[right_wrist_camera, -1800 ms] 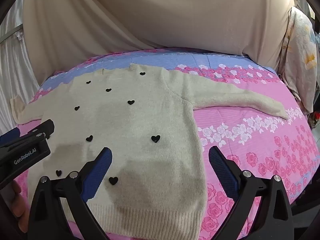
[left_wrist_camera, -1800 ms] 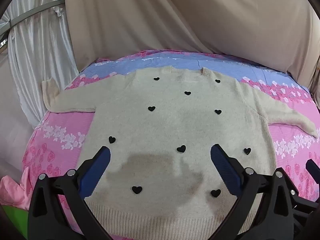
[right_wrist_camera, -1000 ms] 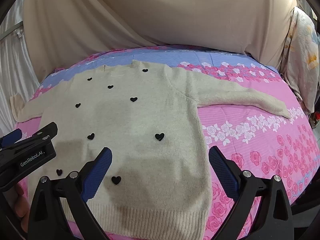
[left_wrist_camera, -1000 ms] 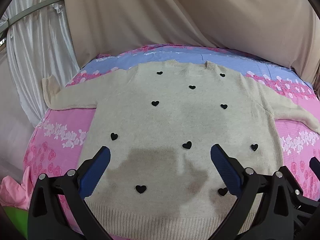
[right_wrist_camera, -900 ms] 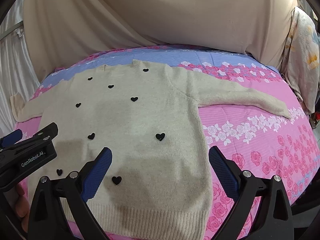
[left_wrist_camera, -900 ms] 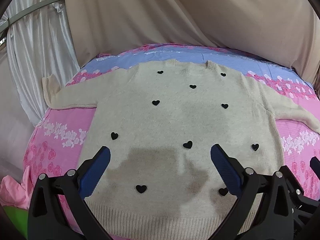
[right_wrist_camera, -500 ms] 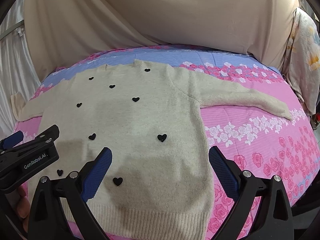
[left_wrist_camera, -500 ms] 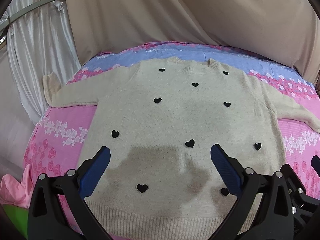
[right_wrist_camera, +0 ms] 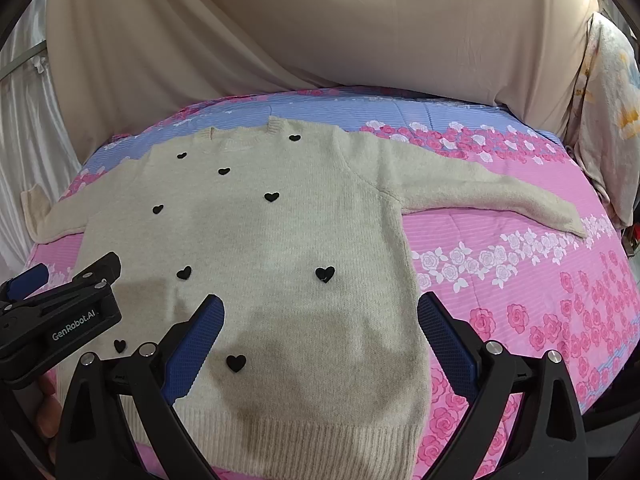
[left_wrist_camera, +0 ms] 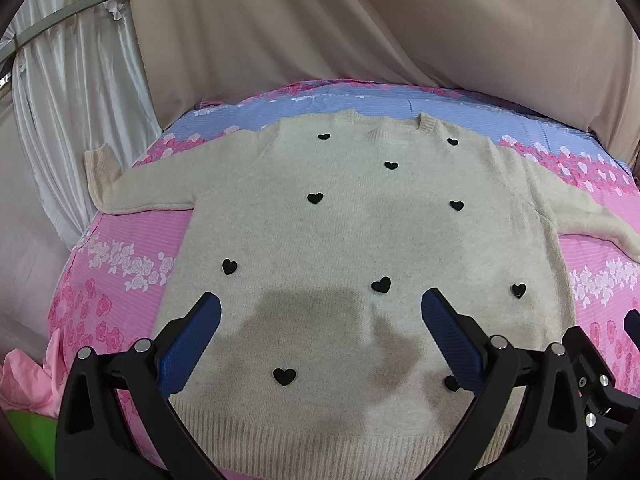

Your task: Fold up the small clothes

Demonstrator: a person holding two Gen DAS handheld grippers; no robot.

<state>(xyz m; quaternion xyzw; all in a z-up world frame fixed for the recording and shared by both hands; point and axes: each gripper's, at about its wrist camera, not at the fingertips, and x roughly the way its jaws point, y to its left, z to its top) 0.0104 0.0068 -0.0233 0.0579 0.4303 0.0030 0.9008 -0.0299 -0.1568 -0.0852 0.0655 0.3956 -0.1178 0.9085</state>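
Observation:
A cream knit sweater [left_wrist_camera: 360, 232] with black heart patches lies flat, front up, on a pink and blue floral sheet [left_wrist_camera: 120, 264]. Both sleeves are spread out to the sides and the ribbed hem is nearest me. My left gripper [left_wrist_camera: 320, 320] is open and empty above the lower part of the sweater. In the right wrist view the same sweater [right_wrist_camera: 280, 240] shows with its right sleeve [right_wrist_camera: 500, 196] stretched out. My right gripper [right_wrist_camera: 318, 320] is open and empty above the hem's right part. The left gripper's body [right_wrist_camera: 60, 320] shows at that view's left edge.
Beige draped cloth [left_wrist_camera: 360, 40] hangs behind the bed. White curtain [left_wrist_camera: 60, 100] is at the left. Pink fabric [left_wrist_camera: 24, 380] and something green lie at the lower left. A floral pillow or quilt [right_wrist_camera: 608, 100] stands at the right edge.
Both views have crept slightly forward and the sweater sits a little lower and larger in frame. Both grippers have stayed open and empty.

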